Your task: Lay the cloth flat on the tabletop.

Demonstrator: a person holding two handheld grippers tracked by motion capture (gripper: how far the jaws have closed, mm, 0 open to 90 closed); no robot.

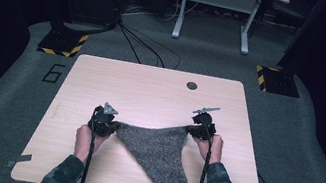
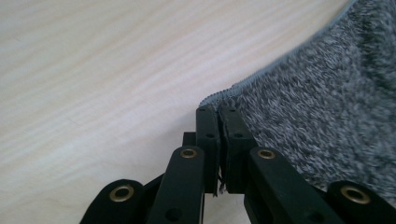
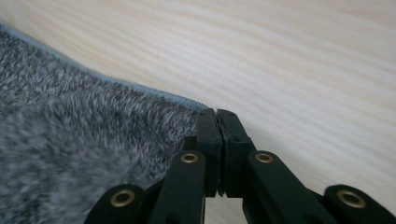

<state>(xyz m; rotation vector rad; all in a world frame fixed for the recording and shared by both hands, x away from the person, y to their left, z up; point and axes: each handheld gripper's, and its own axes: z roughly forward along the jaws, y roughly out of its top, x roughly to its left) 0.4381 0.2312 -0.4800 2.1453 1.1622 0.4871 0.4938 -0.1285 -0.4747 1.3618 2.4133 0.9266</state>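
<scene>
A fuzzy grey cloth (image 1: 157,154) hangs as a downward-pointing triangle over the light wooden table (image 1: 151,89), stretched between both hands. My left gripper (image 1: 113,127) is shut on the cloth's left corner; in the left gripper view its jaws (image 2: 218,112) pinch the hemmed edge of the cloth (image 2: 317,116). My right gripper (image 1: 190,131) is shut on the right corner, and in the right gripper view its jaws (image 3: 217,114) clamp the stitched edge of the cloth (image 3: 84,144). The cloth's lowest tip lies near the table's front edge.
A round dark grommet hole (image 1: 192,85) sits near the table's far edge. Beyond the table are a white metal stand (image 1: 216,9), floor cables (image 1: 143,47) and two yellow-and-black striped bases (image 1: 63,43).
</scene>
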